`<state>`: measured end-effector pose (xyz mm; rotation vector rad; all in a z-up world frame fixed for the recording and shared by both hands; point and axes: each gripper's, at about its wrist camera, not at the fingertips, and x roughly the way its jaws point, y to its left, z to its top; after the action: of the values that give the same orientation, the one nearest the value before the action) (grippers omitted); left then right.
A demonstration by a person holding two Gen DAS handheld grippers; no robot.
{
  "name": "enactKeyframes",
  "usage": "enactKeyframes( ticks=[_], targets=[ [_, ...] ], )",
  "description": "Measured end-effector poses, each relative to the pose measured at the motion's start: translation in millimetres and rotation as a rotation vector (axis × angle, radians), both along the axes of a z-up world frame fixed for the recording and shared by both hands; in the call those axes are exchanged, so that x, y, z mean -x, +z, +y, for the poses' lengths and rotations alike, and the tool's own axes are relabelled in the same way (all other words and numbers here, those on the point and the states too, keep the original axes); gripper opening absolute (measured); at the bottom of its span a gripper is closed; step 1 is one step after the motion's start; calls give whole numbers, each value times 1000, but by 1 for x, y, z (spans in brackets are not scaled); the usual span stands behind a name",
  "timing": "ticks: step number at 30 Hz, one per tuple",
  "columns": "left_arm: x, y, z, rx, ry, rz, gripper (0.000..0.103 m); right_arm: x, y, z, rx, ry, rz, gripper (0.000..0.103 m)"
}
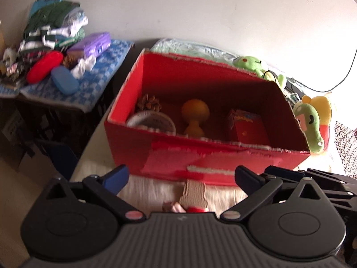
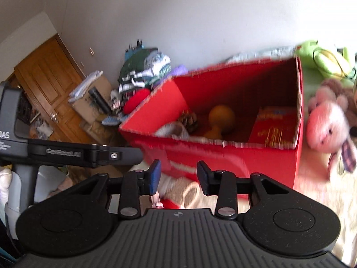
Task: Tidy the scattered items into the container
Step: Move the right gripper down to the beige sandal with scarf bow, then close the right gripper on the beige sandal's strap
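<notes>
Red box (image 1: 178, 156) sat open-topped on the pale tabletop (image 1: 142, 189), directly ahead of both grippers; inside it lay a pine cone (image 1: 149, 102), a yellow rounded toy (image 1: 195, 116), a small red carton (image 1: 247, 125) and a white round piece (image 1: 151, 120) against the near wall. Left gripper (image 1: 180, 174) was spread wide, nothing between its fingers, hovering short of the box's near wall; a tan flat item (image 1: 193, 193) with something red and pink beside it lay on the table below the gap, not touched. Right gripper (image 2: 178, 174) was partly open, jaws apart and empty, pads pressing on nothing; the same tan item (image 2: 181, 191) lay below and beyond them, just in front of the box (image 2: 223, 160). Still outside the box: green plush (image 1: 256, 65) at its far right corner, green-and-yellow plush (image 1: 312, 120) against its right end, pink plush (image 2: 328, 127) to its right in the right wrist view. Separate side table with blue checked cloth (image 1: 98, 84) held a clothes pile (image 1: 53, 26), purple case (image 1: 93, 44), red pouch (image 1: 44, 67), blue case (image 1: 64, 80). Both views motion-blurred.
</notes>
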<state>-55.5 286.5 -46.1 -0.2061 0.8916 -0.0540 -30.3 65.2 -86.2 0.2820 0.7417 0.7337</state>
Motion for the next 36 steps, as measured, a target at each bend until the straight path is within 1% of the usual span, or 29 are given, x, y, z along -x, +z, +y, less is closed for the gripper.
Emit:
enactKeyframes(
  ticks=[4, 6, 9, 14, 17, 18, 19, 21, 22, 24, 28, 33, 36],
  targets=[
    [9, -24, -1, 59, -34, 81, 101, -11, -14, 1, 23, -9, 94, 39],
    [14, -34, -2, 64, -44, 111, 101, -15, -18, 1, 22, -16, 137, 39],
    [22, -45, -8, 10, -62, 131, 101, -17, -25, 3, 20, -8, 188, 39],
    [27, -60, -22, -55, -106, 156, 101, -17, -34, 8, 31, 24, 252, 39],
    [23, -71, -23, -52, -126, 199, 95, -18, -38, 8, 30, 26, 285, 38],
    [21, -75, -22, -48, -129, 221, 92, -19, -40, 9, 30, 25, 298, 38],
    [19, -78, -21, -44, -129, 243, 85, -19, -43, 9, 28, 24, 313, 38],
    [15, -84, -17, -27, -128, 276, 77, -24, -47, 9, 25, 25, 338, 38],
    [13, -86, -16, -18, -128, 286, 75, -25, -48, 9, 24, 25, 346, 38],
    [11, -89, -15, -10, -136, 295, 73, -27, -50, 10, 20, 30, 354, 37],
    [7, -90, -19, -22, -180, 303, 66, -29, -53, 16, 23, 46, 372, 38],
    [3, -99, -20, -33, -209, 345, 65, -30, -58, 29, 58, 79, 399, 34],
    [2, -99, -19, -32, -215, 341, 65, -30, -61, 32, 75, 79, 413, 34]
  ],
)
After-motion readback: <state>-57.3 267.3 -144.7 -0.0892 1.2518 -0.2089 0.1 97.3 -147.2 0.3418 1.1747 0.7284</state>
